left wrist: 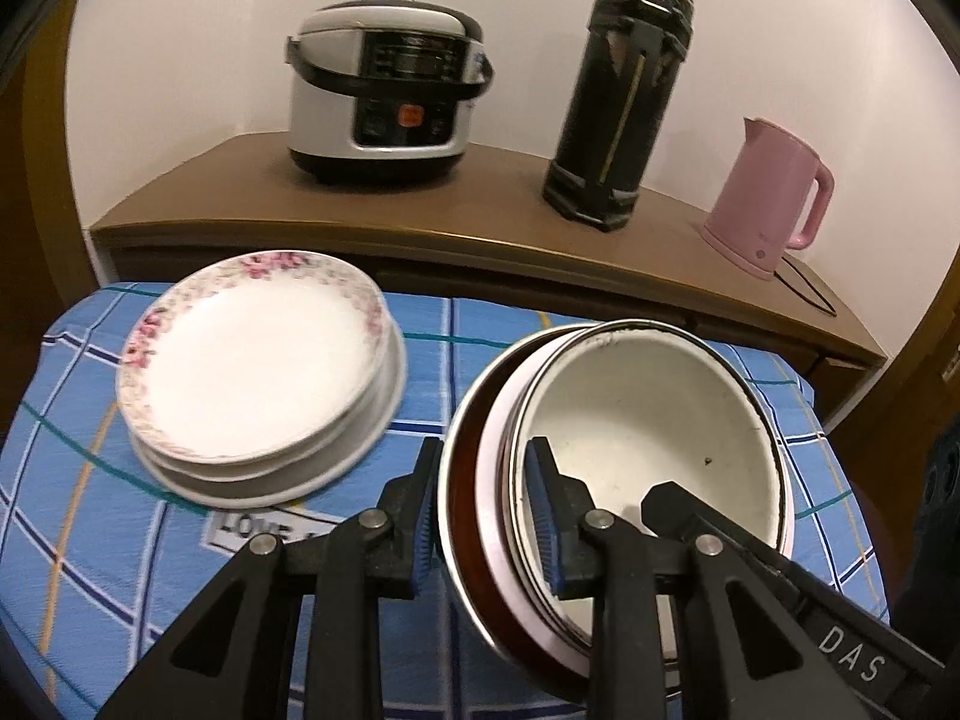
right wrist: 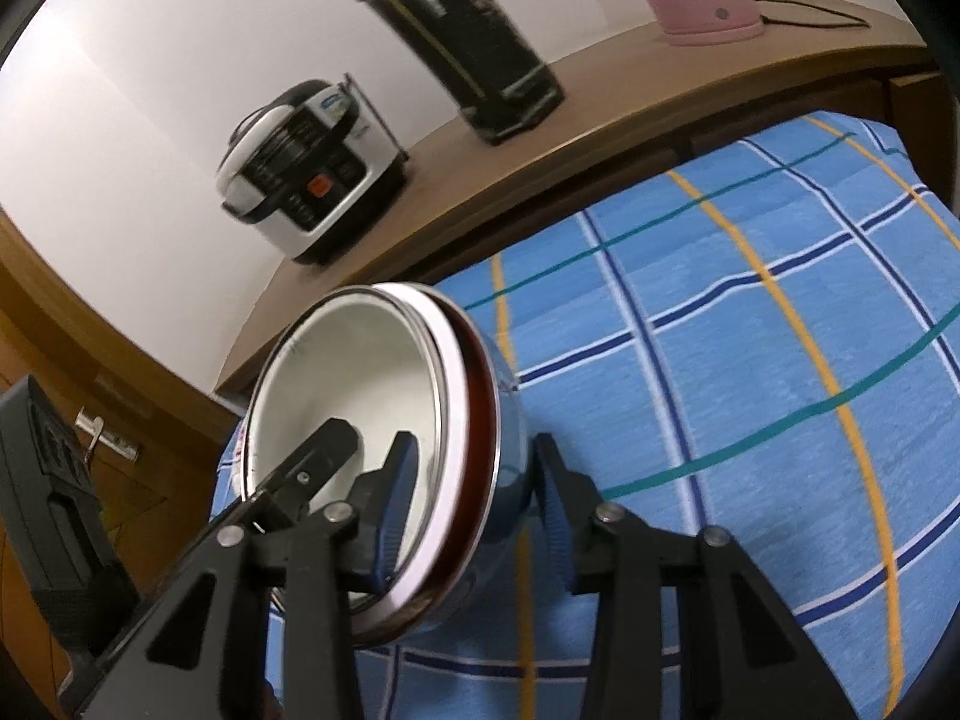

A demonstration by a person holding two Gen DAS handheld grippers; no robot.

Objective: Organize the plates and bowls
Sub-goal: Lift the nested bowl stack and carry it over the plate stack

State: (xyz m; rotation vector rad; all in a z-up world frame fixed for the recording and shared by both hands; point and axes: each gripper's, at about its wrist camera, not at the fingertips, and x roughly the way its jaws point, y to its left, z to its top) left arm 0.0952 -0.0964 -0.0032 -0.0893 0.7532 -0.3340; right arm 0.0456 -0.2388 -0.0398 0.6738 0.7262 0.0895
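Bowls (left wrist: 654, 420) nested, tilted; your left gripper (left wrist: 486, 516) clamps near rim, right gripper (right wrist: 474, 504) clamps opposite rim. Plate stack (left wrist: 258, 360) lies left; left hand nearer.

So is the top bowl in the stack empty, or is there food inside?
Empty. The top bowl shows a bare white inside with only a small dark speck; one finger of each hand-held gripper reaches inside.

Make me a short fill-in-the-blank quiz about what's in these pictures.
1. The electric kettle on the wooden counter is ____ in colour.
2. The plates carry a ____ pattern on the rim.
3. Both claws, left and right, grip the stack of ____.
4. The checked tablecloth is mostly ____.

Answers: pink; floral; bowls; blue
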